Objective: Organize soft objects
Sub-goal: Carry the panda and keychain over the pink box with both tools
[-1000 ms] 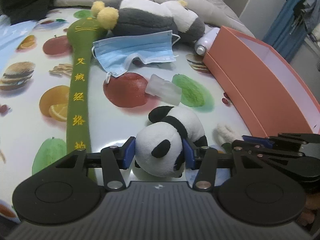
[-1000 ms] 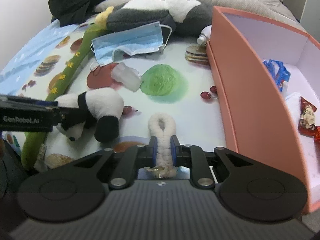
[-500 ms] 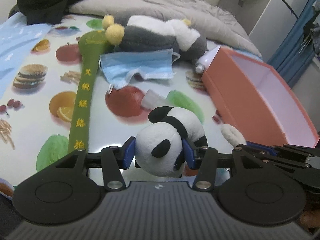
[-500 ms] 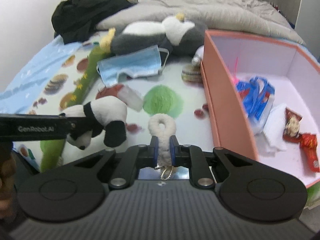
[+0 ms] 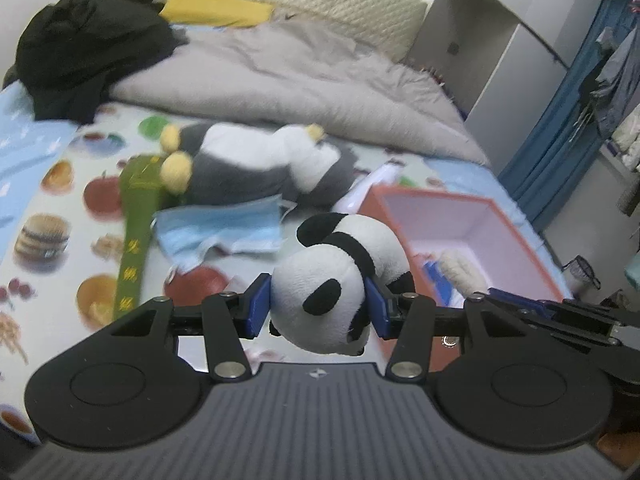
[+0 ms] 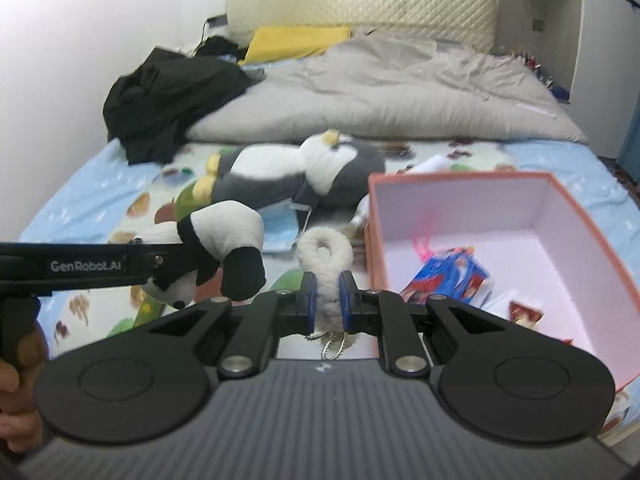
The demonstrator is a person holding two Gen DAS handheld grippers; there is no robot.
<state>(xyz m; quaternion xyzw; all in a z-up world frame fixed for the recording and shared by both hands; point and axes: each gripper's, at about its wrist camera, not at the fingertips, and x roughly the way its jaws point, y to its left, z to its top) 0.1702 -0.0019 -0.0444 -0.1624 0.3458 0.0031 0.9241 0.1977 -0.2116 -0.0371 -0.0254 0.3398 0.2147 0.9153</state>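
My left gripper (image 5: 316,306) is shut on the head of a small panda plush (image 5: 340,276) and holds it in the air above the bed; the panda also shows in the right wrist view (image 6: 218,248). My right gripper (image 6: 328,300) is shut on a white fluffy loop keychain (image 6: 326,252), also lifted, its metal ring hanging below. An orange box (image 6: 560,264) with a pink inside stands to the right, holding blue packets and snack wrappers. It shows in the left wrist view too (image 5: 532,256).
On the fruit-print sheet lie a large grey and white plush (image 5: 260,168), a blue face mask (image 5: 220,232) and a long green padded strap (image 5: 138,232). A grey duvet (image 6: 380,92) and black clothes (image 6: 168,96) lie behind.
Both grippers have risen off the bed with their plush items and tilted up, so the far bed and headboard now show. The box interior has come into view.
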